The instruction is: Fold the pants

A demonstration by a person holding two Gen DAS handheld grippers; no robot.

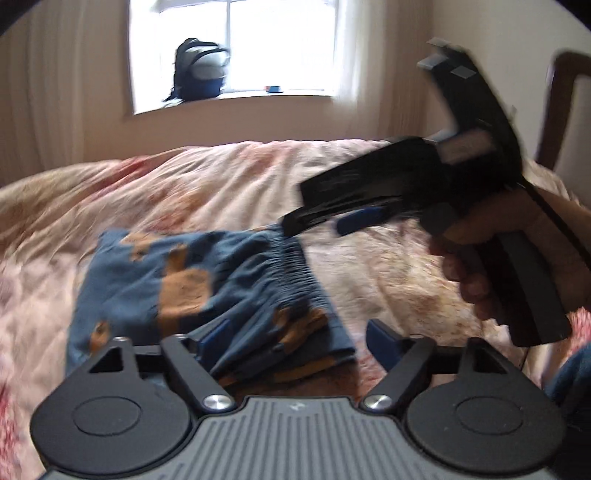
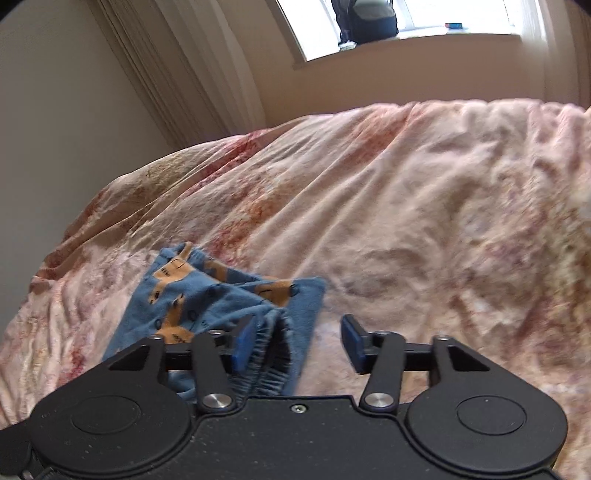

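The right gripper was seen from behind, its blue-padded fingers spread apart with nothing pressed between them. A pair of blue pants printed with orange vehicles was laid in a folded bundle on a pink, wrinkled bedspread. The gathered elastic waistband was found just inside the left pad, whether touching it could not be told; the right pad was kept over bare bedspread. Beyond the bed, a pleated curtain was hung beside a bright window, and a dark backpack was stood on the sill.
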